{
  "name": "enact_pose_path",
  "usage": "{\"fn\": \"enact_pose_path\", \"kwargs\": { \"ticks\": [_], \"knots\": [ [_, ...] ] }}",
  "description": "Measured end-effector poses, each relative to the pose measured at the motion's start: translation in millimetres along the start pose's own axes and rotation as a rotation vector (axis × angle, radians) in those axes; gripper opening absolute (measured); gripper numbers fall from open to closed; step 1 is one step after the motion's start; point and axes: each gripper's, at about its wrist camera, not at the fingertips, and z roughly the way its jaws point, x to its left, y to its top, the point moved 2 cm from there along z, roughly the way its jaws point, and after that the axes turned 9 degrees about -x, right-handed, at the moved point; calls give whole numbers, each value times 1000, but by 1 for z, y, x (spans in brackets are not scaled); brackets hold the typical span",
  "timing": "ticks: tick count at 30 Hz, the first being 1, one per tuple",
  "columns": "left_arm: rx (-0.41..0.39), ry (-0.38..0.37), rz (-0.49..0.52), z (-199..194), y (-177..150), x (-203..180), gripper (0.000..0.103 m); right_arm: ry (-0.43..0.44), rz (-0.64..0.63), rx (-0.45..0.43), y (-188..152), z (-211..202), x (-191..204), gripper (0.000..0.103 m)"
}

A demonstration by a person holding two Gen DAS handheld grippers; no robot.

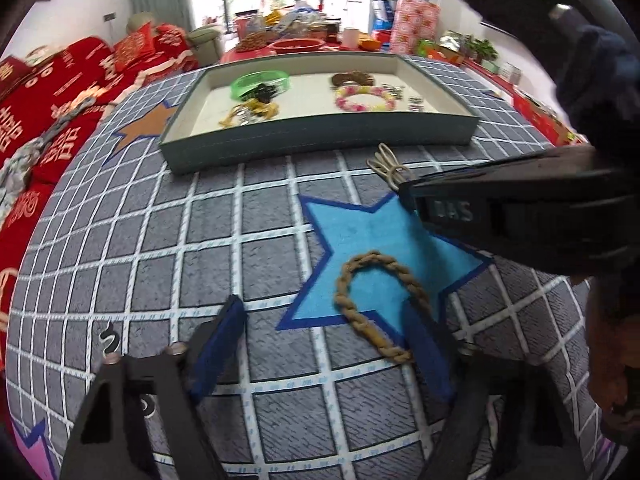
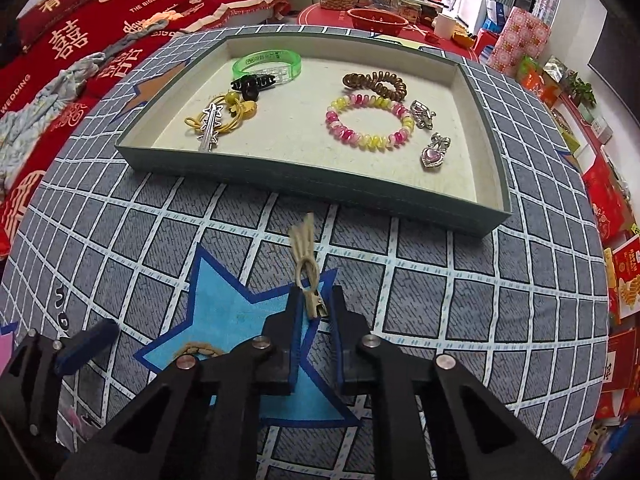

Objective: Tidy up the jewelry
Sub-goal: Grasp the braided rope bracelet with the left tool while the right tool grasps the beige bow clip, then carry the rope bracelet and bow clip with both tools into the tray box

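A shallow grey-green tray sits on the table and holds several pieces: a green bangle, a pink-and-yellow bead bracelet, a brown coil tie and a heart pendant. My right gripper has its jaws narrowly apart around the metal clip end of a beige cord hair clip lying on the cloth; it is seen from the side in the left wrist view. My left gripper is open over a braided tan rope bracelet on the blue star.
The table wears a grey grid cloth with blue and orange stars. A red sofa lies to the left. A cluttered red table stands behind the tray. Red boxes stack on the right.
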Motion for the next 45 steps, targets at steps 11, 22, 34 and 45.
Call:
{"fn": "enact_pose_path", "kwargs": {
  "ticks": [11,22,34,45],
  "knots": [
    [4,-142,7,-4,4,-5,19,31,79,-19,-4,-7,-16,11],
    [0,-147,-28,-12,1,14,19,44,117,-52,-8,-23,-22,9],
    [-20,-147,-62,-23,5,36,19,69,177,-78,-18,-39,-27,9],
    [-55,-157,-66,-35,11,50,19,81,213,-93,-29,-52,-23,9]
  ]
}}
